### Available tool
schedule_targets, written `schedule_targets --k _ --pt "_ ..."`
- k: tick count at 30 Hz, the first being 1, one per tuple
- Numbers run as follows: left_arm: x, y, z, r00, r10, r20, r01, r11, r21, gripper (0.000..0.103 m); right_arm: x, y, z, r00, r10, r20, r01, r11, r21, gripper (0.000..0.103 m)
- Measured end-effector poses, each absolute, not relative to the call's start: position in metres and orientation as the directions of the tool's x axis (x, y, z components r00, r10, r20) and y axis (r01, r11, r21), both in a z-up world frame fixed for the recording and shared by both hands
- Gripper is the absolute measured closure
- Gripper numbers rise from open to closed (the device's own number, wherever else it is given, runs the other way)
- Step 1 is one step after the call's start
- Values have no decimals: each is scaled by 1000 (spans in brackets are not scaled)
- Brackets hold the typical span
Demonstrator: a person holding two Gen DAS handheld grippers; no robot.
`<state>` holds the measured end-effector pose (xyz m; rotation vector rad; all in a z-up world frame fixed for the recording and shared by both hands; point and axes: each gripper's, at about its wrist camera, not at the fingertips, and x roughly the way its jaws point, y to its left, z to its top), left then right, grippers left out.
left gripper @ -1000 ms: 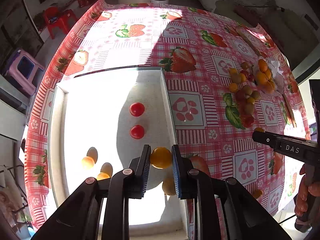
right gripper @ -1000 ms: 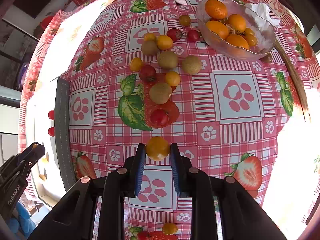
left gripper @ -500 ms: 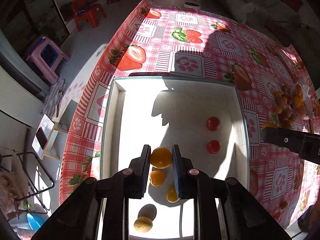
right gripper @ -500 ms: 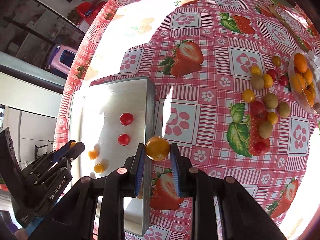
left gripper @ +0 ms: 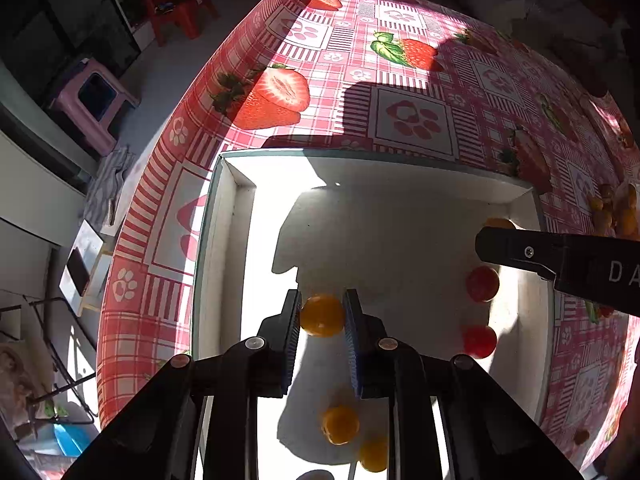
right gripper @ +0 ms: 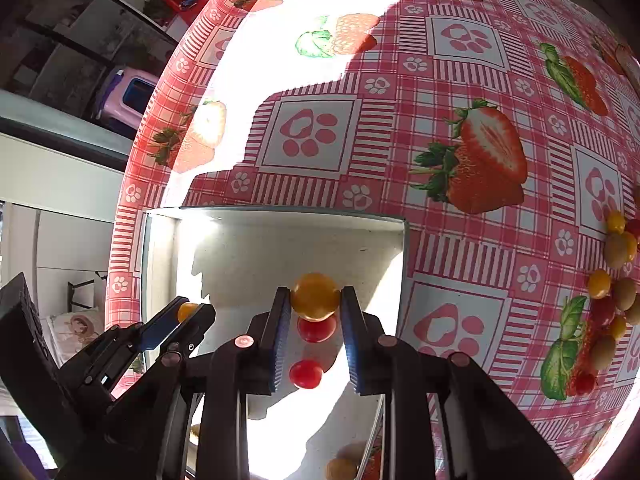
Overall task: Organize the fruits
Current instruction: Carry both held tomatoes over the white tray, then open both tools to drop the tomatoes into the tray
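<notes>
Left gripper (left gripper: 322,316) clamps an orange tomato (left gripper: 322,315) over the white tray (left gripper: 224,216), mid-floor, walls well apart. Right gripper (right gripper: 315,298) pinches a second orange tomato (right gripper: 315,297) above two red tomatoes (right gripper: 306,374) near the tray's right wall. Only the right view shows the loose fruit pile (right gripper: 612,304) on the tablecloth (right gripper: 460,240); the left view alone shows two orange tomatoes lying (left gripper: 340,424) on the tray floor.

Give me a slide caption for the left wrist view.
Left gripper holds an orange fruit over the white tray.
</notes>
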<state>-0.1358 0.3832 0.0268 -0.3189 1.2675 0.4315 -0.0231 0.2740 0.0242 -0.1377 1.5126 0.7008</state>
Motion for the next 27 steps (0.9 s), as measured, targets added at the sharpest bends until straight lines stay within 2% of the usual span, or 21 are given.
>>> schedule_targets --k 11,13,14,15,18,20,27 --pt "-135 380 22 232 145 -962 -460 887 23 79 -24 296 1 -88 278 -957 -520 806 282 75" --pt "-134 380 23 225 157 -962 -462 886 36 64 -22 296 1 -105 285 -953 -513 805 298 72" --pt "-135 379 24 226 173 -959 -467 883 49 37 -22 294 4 -109 294 -950 -506 806 308 66" --pt "-137 379 28 238 196 -951 -470 880 64 29 -20 291 7 -103 302 -948 -502 807 312 53" --pt "-137 376 33 241 217 -946 -445 891 92 29 -19 285 25 -66 344 -937 -495 804 330 35" --pt "-137 375 35 235 226 -945 -433 895 106 29 -20 281 38 -22 357 -934 -497 807 320 30" --pt "-144 362 49 243 222 -944 -396 911 113 29 -28 244 68 41 383 -923 -467 824 321 28"
